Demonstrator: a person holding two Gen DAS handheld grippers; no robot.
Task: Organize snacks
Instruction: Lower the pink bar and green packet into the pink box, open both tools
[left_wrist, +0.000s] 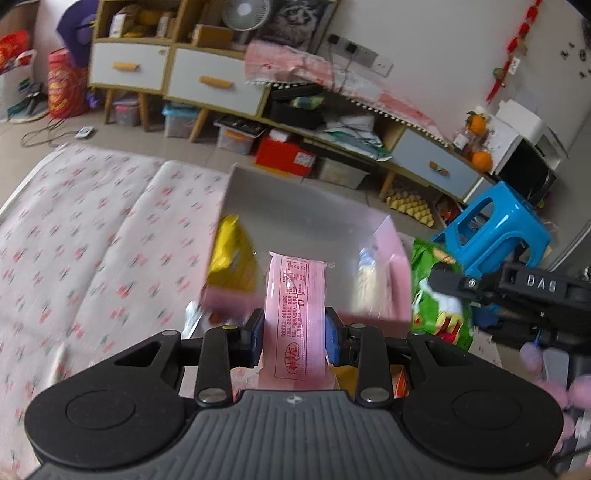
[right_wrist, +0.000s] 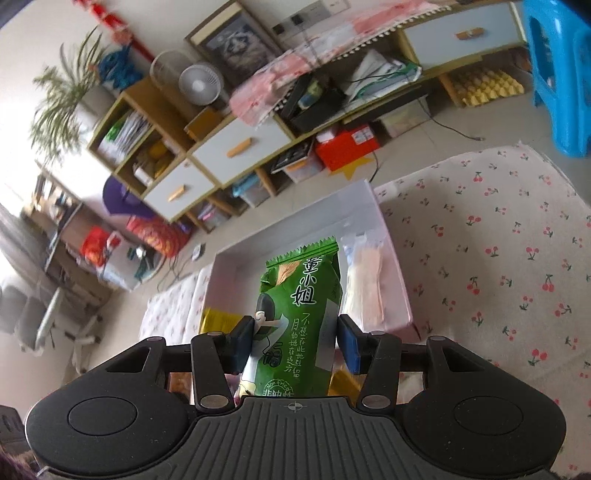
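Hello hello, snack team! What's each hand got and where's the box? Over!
Left gripper shut on pink snack packet. Right gripper shut on green chip bag. Pink box ahead, yellow packet and pale wafer pack inside. Nothing blocking.

Left wrist view: you look forward and down along the left gripper (left_wrist: 294, 334), close over the pink box (left_wrist: 310, 210) at 12 o'clock; the right gripper (left_wrist: 443, 278) enters at 3 o'clock.

Right wrist view: you look along the right gripper (right_wrist: 295, 341), rolled, with the pink box (right_wrist: 295, 221) near at 12 o'clock.

Shared: box, cherry-print cloth (left_wrist: 92, 229) (right_wrist: 498, 258), drawer cabinet (left_wrist: 214, 79) (right_wrist: 240, 146), blue stool (left_wrist: 495, 225) (right_wrist: 561, 74).
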